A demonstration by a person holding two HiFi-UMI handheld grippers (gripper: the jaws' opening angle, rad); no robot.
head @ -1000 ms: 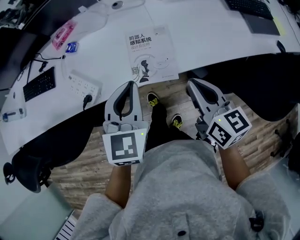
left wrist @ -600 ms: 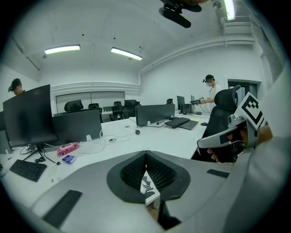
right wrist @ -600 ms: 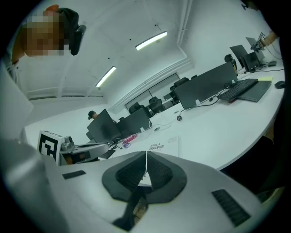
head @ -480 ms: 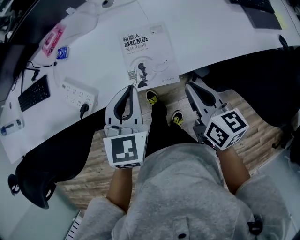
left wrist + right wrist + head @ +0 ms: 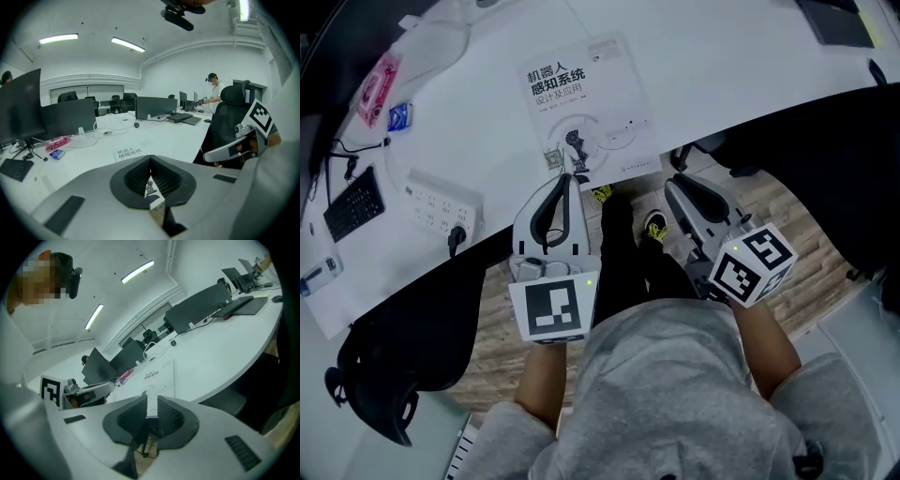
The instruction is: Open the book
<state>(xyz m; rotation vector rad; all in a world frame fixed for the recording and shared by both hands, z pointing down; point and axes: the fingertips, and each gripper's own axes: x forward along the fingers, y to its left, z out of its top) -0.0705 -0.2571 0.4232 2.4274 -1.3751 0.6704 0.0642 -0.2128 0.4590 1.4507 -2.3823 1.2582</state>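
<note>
Your left tongs [image 5: 567, 178] are pressed together, right tongs [image 5: 673, 184] just opening narrowly, empty: you may shove the white paperback book [image 5: 605, 94], not lift its cover.

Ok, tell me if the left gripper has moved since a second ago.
Yes. Against the robotics book, the left gripper has slid right: its tip was at the book's near-left corner and now overlaps the near edge.
</note>
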